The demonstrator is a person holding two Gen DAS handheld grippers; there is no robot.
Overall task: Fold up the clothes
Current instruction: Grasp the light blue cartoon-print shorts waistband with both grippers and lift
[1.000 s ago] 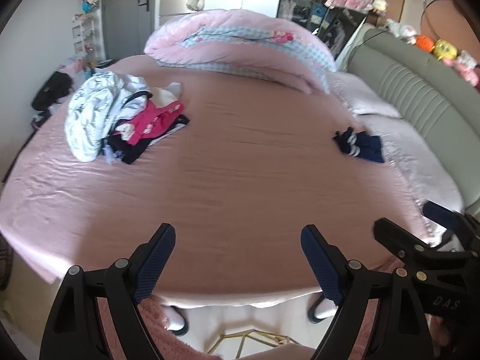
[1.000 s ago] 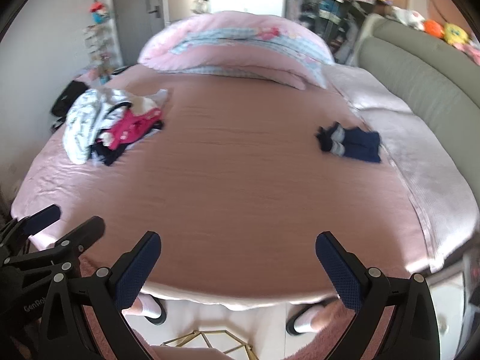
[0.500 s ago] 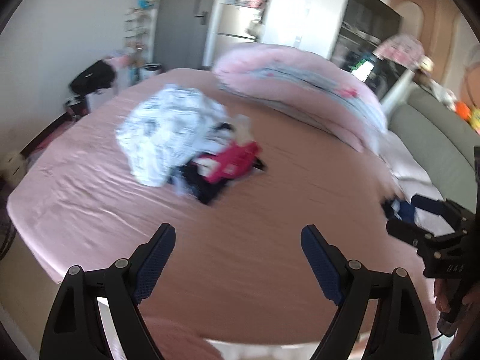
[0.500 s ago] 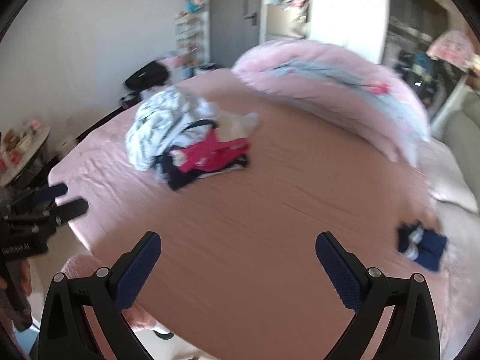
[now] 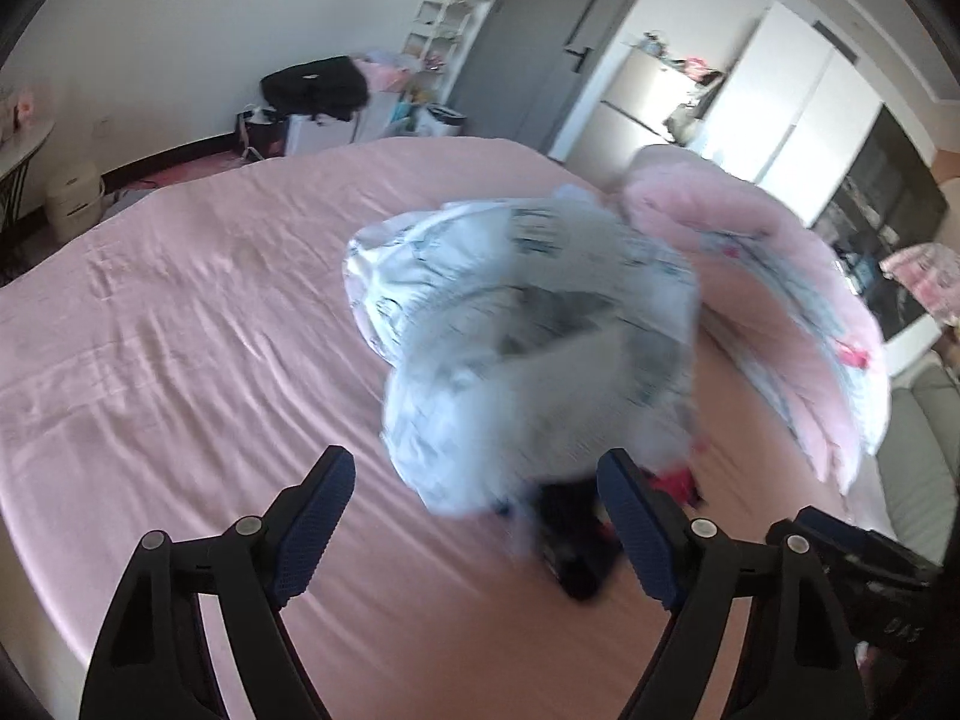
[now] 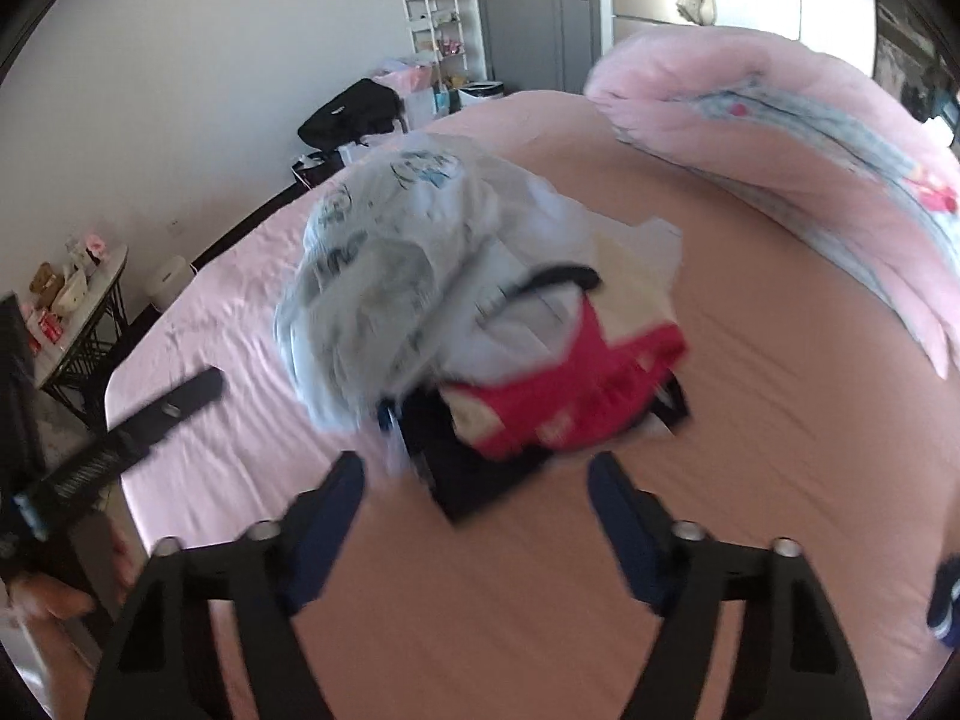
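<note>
On the pink bed sheet (image 6: 750, 420) a loose heap of clothes lies unfolded: a white printed garment (image 6: 384, 276) bunched on top and to the left, a red piece (image 6: 570, 402) beside it, and a dark garment (image 6: 474, 474) underneath, all touching and overlapping. Both views are smeared by motion, so seams and edges are hard to read. The left gripper (image 5: 474, 516) hangs just short of the white garment (image 5: 528, 348) with its jaws spread and nothing between them; the right gripper (image 6: 474, 510) faces the dark and red pieces, jaws likewise spread and empty. A rolled pink quilt (image 6: 780, 120) lies behind the heap. The chief risk, as judged from this, is a pinch that catches more than one layer, since the pieces are tangled; lifting then would drag the whole heap across the sheet. A grip taken mid-cloth instead of at an edge would leave the garment bunched, and a low pass could snag the bed sheet itself.
</note>
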